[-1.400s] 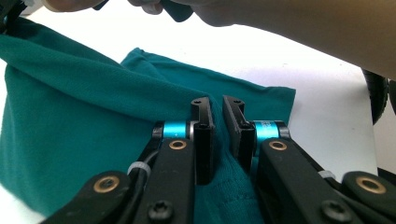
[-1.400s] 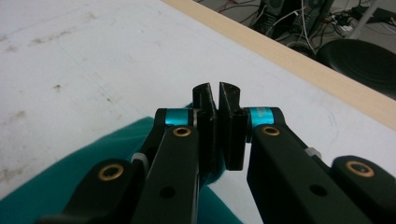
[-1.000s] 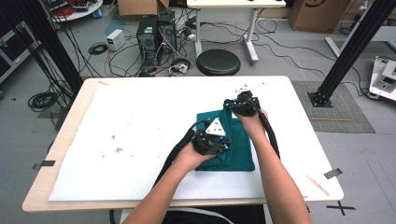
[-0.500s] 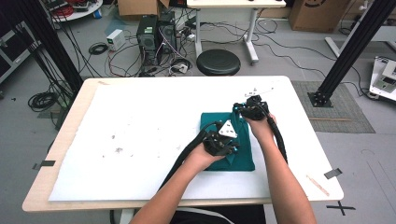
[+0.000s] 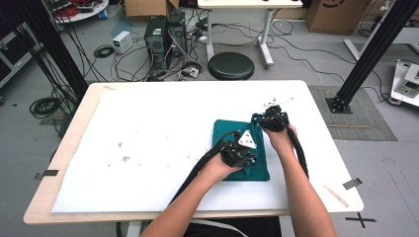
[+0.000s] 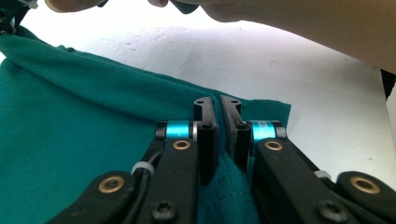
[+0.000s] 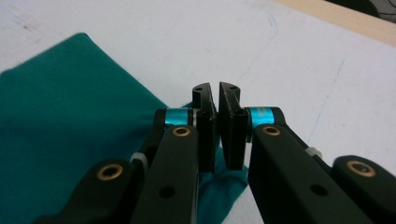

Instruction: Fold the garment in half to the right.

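On the white table cover [image 5: 148,143], right of centre, a folded teal cloth [image 5: 230,133]. At its near right part, left gripper [image 5: 240,154], jaws pressed together on a pinched fold of the cloth [image 6: 93,154]. Farther right, at the cloth's far right corner, right gripper [image 5: 269,121], jaws nipped on the cloth's edge [image 7: 70,154], fabric poking out beneath them.
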